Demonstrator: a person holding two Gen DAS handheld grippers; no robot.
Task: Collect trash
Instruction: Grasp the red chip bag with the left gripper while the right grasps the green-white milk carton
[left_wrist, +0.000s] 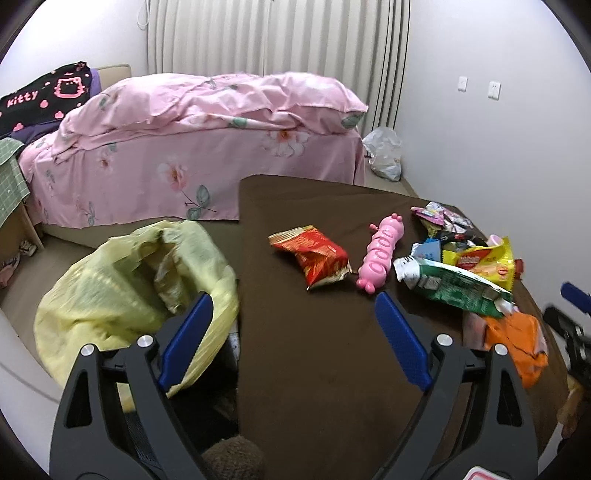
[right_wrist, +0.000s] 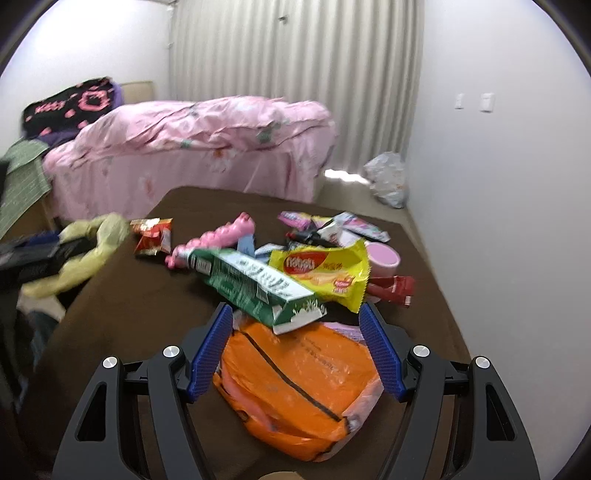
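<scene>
Both grippers gape empty: right gripper straddles the orange wrapper near the table's front edge, left gripper beside the yellow bag, ready to receive.

We read "kitty" on the black blanket at ten o'clock | other wrapper print stays illegible to us.

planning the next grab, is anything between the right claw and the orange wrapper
Nothing visible: the open right claw already straddles the orange wrapper. Only the green carton's end overlaps the wrapper's far edge.
</scene>
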